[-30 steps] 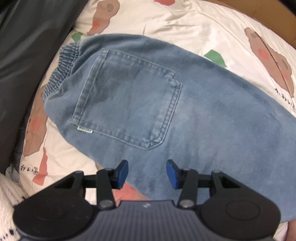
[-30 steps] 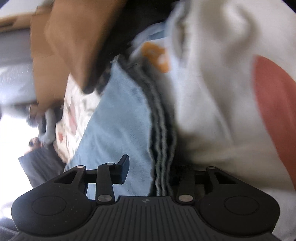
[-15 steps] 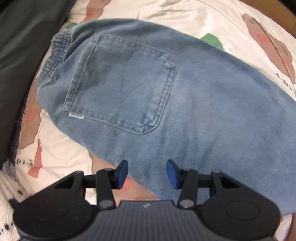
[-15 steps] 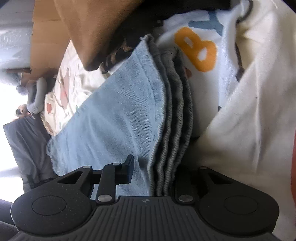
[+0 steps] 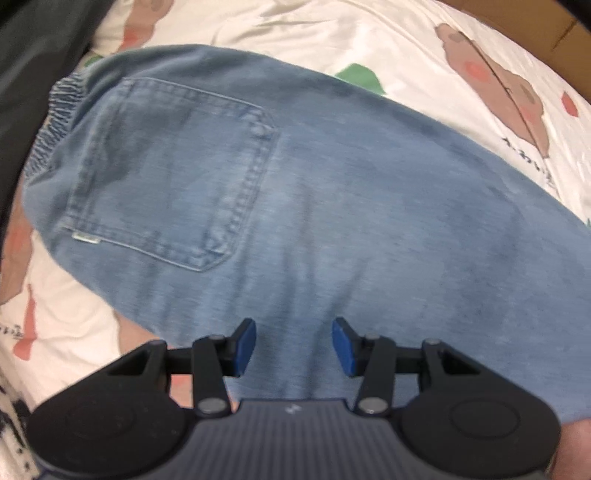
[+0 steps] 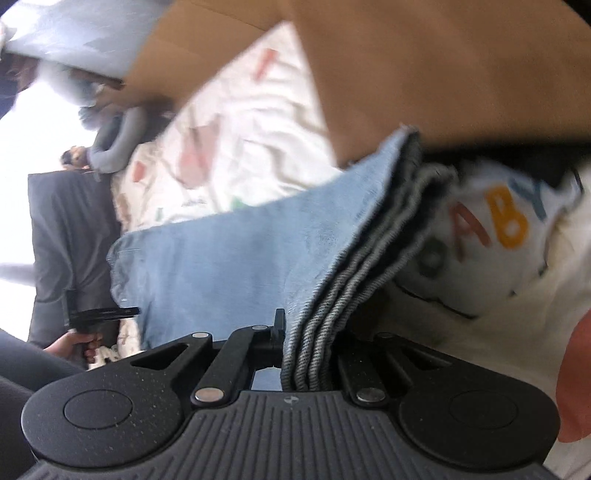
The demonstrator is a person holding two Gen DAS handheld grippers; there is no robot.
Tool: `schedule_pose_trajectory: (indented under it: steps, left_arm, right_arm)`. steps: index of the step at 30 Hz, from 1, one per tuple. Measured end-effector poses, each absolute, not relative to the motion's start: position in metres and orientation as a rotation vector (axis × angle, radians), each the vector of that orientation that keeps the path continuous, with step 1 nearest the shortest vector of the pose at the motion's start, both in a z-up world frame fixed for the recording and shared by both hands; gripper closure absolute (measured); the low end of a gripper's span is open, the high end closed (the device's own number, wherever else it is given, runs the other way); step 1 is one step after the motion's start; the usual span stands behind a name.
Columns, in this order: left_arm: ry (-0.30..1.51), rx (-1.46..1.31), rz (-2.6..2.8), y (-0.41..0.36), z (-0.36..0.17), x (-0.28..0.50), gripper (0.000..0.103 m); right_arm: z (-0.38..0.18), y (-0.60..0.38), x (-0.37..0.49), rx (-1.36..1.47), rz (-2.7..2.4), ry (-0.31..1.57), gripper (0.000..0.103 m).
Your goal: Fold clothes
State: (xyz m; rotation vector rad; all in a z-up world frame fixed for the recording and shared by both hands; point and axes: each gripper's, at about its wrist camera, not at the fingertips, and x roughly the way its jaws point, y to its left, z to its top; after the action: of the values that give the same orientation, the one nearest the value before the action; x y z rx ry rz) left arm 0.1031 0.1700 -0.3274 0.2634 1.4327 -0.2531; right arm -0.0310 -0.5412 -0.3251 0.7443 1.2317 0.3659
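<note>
Right under the left gripper [image 5: 293,345] lie the jeans [image 5: 332,206], spread flat on the sheet [image 5: 332,33]. Its blue pads [image 5: 245,343] stand well apart with nothing between them, poised over the denim near the lower edge of the cloth. Whether they touch the fabric I cannot tell. Just beyond the pads, up and to the left, sits the back pocket [image 5: 173,170], stitched side up, and past that the gathered waistband [image 5: 55,110] at the far left end. The rest of the garment runs off to the right. Beyond it the sheet shows cartoon bears and green shapes, with a dark cloth [image 5: 33,55] along the left edge.

Over on the other side, the right gripper [image 6: 310,350] is clamped on a stacked edge of the jeans [image 6: 229,266]. Several grey-blue layers [image 6: 354,291] are pinched between its fingers, the near finger [image 6: 279,325] pressed against the fold and the far one hidden behind it. From the grip the denim stretches away to the left. Beside the fold, on the right, lies a white garment [image 6: 491,229] with coloured letters. Farther off is the printed sheet [image 6: 240,147], and a brown cardboard box [image 6: 424,74] looms above, blurred.
</note>
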Motion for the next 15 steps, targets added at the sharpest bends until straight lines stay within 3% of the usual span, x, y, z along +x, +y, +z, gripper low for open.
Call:
schedule_pose_trajectory:
  steps: [15]
  left_arm:
    - [1.456,0.228,-0.344,0.145,-0.333,0.101,0.054]
  right_arm:
    - [-0.183,-0.497,0.022,0.551,0.464,1.197,0.101]
